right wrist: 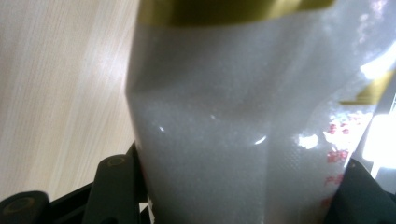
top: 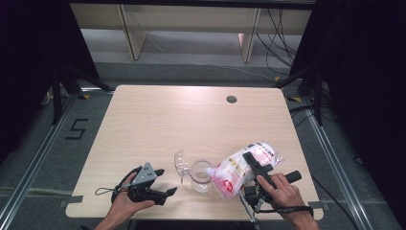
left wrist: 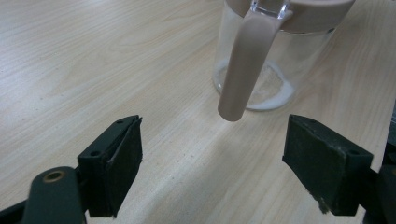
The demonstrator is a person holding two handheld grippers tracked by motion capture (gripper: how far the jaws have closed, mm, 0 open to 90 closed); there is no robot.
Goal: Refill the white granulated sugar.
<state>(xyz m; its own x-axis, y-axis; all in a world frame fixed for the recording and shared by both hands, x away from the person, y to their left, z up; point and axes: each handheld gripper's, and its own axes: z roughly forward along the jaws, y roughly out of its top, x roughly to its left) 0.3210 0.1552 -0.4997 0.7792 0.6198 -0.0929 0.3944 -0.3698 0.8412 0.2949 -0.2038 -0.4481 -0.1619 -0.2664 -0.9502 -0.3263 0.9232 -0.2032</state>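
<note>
Left tool (top: 165,182) gapes empty; right tool (top: 249,160) is clamped

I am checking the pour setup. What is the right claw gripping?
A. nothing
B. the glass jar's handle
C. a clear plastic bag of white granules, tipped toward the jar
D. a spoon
C: the right claw clamps the bag, whose mouth tilts down at the open jar.

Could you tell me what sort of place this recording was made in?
Probably a lab or studio recording bay, not a home: a bare wooden table stands between black curtains, with loose cables and a taped floor marking beside it.
</note>
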